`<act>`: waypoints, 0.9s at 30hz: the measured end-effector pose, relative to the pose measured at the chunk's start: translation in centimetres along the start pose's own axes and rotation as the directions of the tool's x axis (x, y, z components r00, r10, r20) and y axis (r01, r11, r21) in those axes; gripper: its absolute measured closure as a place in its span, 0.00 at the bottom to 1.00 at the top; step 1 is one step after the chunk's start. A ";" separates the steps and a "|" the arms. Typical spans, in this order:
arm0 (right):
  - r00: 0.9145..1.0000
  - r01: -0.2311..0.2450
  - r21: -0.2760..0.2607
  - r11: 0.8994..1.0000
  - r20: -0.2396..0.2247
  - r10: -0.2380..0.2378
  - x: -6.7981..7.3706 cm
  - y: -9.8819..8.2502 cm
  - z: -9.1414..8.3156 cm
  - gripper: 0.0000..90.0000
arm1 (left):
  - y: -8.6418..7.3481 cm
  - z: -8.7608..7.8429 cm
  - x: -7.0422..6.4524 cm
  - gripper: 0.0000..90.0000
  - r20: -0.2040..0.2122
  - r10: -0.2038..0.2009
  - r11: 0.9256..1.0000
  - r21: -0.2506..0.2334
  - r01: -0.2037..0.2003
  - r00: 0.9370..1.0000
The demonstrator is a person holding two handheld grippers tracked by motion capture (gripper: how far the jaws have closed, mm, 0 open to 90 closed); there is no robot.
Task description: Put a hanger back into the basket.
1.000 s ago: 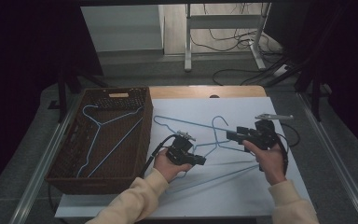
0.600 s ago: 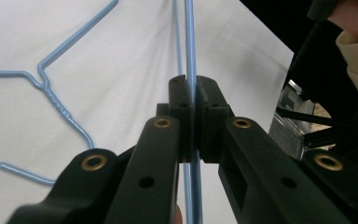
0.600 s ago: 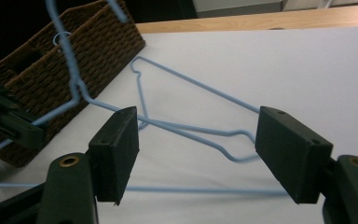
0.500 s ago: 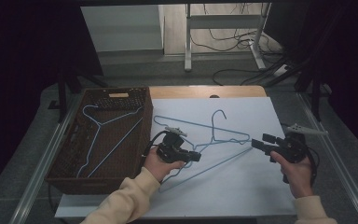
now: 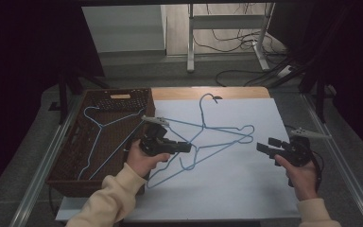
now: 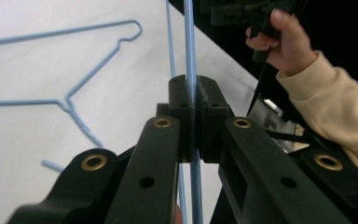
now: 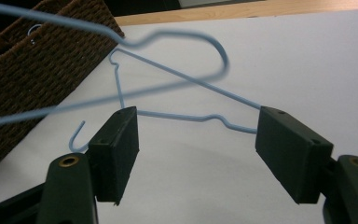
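Observation:
My left gripper point(image 5: 186, 146) is shut on the wire of a blue hanger point(image 5: 227, 130) and holds it tilted above the white sheet, its hook toward the far edge. In the left gripper view the wire point(image 6: 189, 70) runs straight through the closed jaws. A second blue hanger point(image 5: 170, 176) lies flat on the sheet below it, also visible in the right gripper view point(image 7: 182, 114). My right gripper point(image 5: 266, 144) stands open at the right of the sheet; its jaws have just been opening, and nothing is between them point(image 7: 203, 154).
A brown wicker basket point(image 5: 66, 165) stands at the table's left with another blue hanger point(image 5: 99, 127) inside. The white sheet point(image 5: 246, 189) covers the table. Cables and a metal stand lie on the floor beyond the far edge.
My right gripper has let go of the hanger and drawn away to the right. My left gripper has risen with the hanger, whose hook now points farther back.

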State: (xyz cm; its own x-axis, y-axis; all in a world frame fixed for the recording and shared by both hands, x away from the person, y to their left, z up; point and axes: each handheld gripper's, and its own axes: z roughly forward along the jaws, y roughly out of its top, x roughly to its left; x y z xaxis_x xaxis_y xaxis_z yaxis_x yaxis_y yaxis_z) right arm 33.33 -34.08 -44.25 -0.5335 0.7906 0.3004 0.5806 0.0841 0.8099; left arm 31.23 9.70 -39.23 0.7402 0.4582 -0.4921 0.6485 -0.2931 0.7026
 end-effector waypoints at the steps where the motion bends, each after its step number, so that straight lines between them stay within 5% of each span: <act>1: 1.000 0.000 0.000 1.000 0.000 0.000 0.0 0.0 0.0 0.34 | 0.0 -0.6 0.2 0.96 0.001 -0.001 1.000 -0.004 0.001 1.000; 14: 1.000 -0.002 0.021 1.000 0.009 0.002 -0.1 -0.3 0.4 0.34 | -0.7 -8.2 3.2 0.96 -0.041 -0.047 0.994 -0.097 0.043 0.998; 27: 1.000 -0.005 0.036 0.999 0.019 0.004 -0.2 -0.4 0.6 0.34 | -2.6 -13.1 5.8 0.96 -0.066 -0.099 0.982 -0.170 0.087 0.993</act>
State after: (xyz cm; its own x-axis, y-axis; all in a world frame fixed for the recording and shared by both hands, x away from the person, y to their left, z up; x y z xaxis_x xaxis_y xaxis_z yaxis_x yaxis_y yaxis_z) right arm 33.60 -33.93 -44.97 -0.5198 0.8020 0.2942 0.6047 0.1022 0.7899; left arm 31.51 24.08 -37.16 0.6589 0.5391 -0.5247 0.6707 -0.1051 0.7343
